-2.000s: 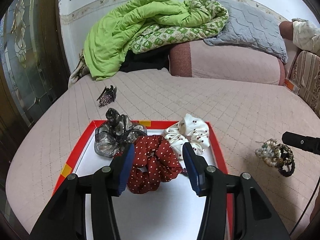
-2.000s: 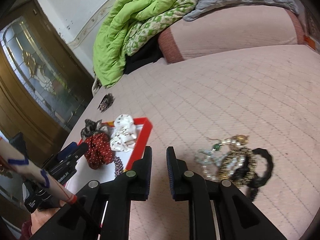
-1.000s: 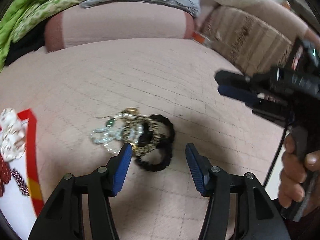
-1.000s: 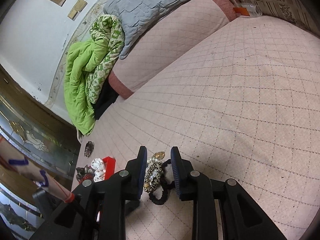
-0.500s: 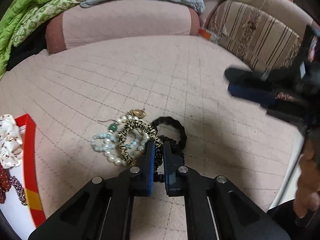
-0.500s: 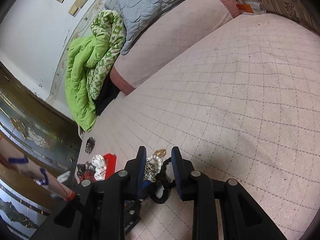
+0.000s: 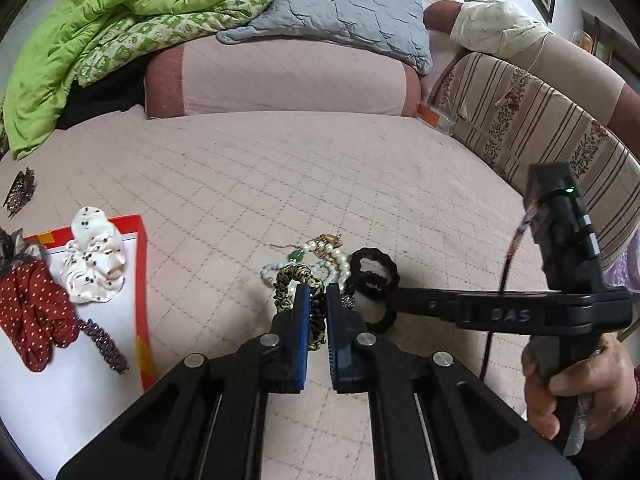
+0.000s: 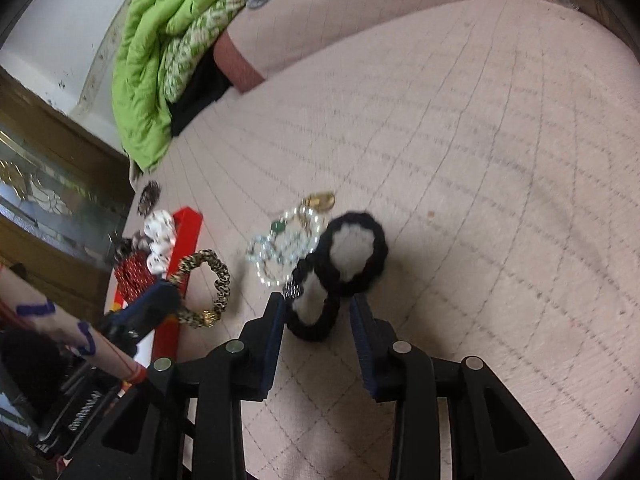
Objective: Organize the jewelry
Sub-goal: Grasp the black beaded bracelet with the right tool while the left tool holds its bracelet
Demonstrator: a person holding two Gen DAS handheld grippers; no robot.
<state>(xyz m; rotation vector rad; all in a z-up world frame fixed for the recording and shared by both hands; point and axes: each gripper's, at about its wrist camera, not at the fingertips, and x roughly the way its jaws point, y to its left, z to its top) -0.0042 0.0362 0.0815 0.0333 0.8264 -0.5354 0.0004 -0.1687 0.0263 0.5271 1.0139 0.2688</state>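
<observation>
Since a second ago, when the left gripper [image 7: 318, 300] stood wide open over the pile on the bed, its jaws have closed on the leopard-print hair tie [image 7: 298, 276] and raised it; EARLIER and now compared, item by item:

- Leopard-print hair tie: pinched between the blue pads of the left gripper, which is clamped almost fully together. In the right wrist view the loop [image 8: 208, 284] hangs off the quilt, apart from the pile and near the red edge of the tray.
- Right gripper [image 8: 318, 312]: jaws opening, lowered over the black hair ties [image 8: 340, 264]; the nearer black loop lies between the pads, which do not press on it (nothing held).
- Pearl and bead strands [image 7: 320, 262]: on the pink quilted bedspread [image 7: 280, 184], touching the black ties, a green bead and a gold piece among them.
- Tray [image 7: 141, 280]: red rim, white floor, left of the pile; holds a white printed scrunchie [image 7: 94, 258], a red dotted scrunchie [image 7: 34, 312] and a dark beaded band [image 7: 102, 344].
- Dark hair claw [image 7: 18, 194]: on the bedspread beyond the tray.

Judgement: one piece is freed from the tangle and looks bound for the tray; the black ties look next.

Writing: raised letters on the right gripper's arm read roughly "DAS" [image 7: 510, 314]; a white label on the left gripper's body is too blurred to read.
</observation>
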